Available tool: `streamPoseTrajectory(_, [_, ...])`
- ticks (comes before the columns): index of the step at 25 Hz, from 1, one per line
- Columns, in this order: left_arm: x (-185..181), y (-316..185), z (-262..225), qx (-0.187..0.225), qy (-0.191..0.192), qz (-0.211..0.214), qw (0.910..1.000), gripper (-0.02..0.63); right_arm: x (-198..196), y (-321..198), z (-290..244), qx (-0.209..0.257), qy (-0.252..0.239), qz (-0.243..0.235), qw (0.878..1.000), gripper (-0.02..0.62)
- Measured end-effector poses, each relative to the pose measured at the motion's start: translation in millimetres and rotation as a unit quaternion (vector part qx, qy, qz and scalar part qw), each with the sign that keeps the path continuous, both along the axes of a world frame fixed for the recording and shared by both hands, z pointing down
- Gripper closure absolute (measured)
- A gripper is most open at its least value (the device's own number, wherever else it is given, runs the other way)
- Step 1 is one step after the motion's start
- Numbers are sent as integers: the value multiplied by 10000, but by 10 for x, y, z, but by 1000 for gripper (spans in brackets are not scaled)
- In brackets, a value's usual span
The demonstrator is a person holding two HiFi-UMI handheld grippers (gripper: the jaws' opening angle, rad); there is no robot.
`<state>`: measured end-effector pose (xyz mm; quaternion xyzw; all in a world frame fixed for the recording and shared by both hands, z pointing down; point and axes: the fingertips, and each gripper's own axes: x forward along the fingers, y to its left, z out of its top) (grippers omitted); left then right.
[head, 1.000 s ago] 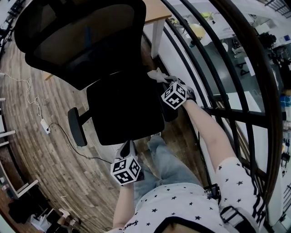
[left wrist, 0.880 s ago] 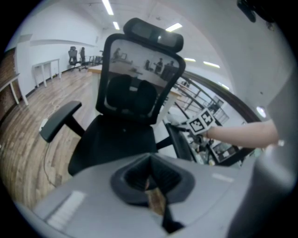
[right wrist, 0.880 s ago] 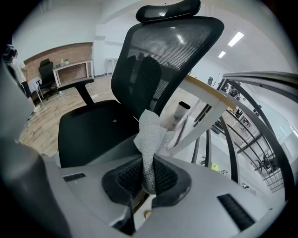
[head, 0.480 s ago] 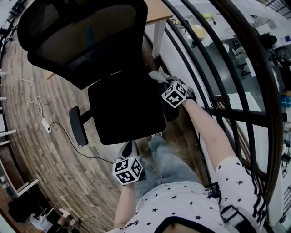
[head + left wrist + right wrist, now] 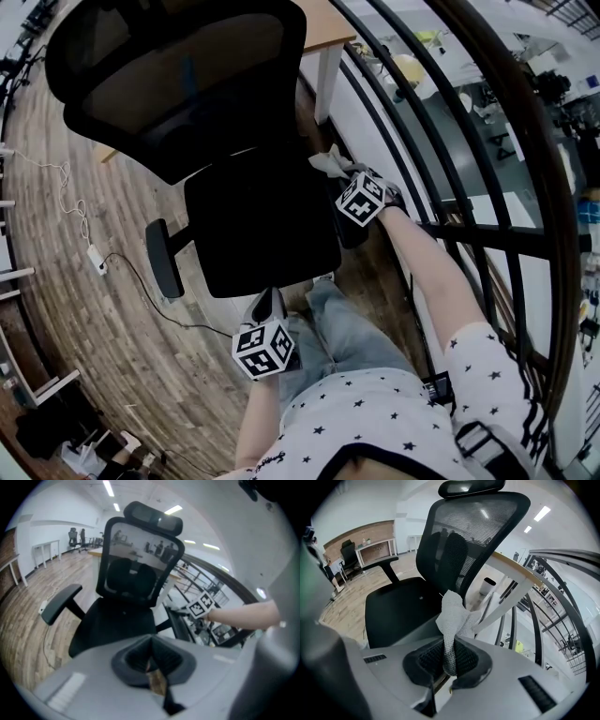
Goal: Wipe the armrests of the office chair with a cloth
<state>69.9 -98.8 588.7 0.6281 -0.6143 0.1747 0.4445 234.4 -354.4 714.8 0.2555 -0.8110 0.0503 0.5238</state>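
The crumpled white mesh-weave cloth [image 5: 452,613] stood bunched upward from the right gripper [image 5: 449,660], whose jaws pinched its lower end. It was by the far end of the right armrest [image 5: 351,230] of the black mesh-backed office chair [image 5: 258,220]. The left gripper [image 5: 151,654], jaws together and empty, hung at the seat's near edge. Since a second earlier, both grippers had barely shifted.

Open office (railing [image 5: 487,232] alongside): desk [image 5: 328,23], office chair [image 5: 187,84], ceiling strip lights [image 5: 108,488].
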Motion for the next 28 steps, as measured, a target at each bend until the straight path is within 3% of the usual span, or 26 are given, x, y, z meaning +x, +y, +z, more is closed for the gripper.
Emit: streamPoseTrajectory(28, [231, -411, -256, 308, -19, 485, 9983, 604, 219, 872, -6, -473, 110, -125, 9987, 560])
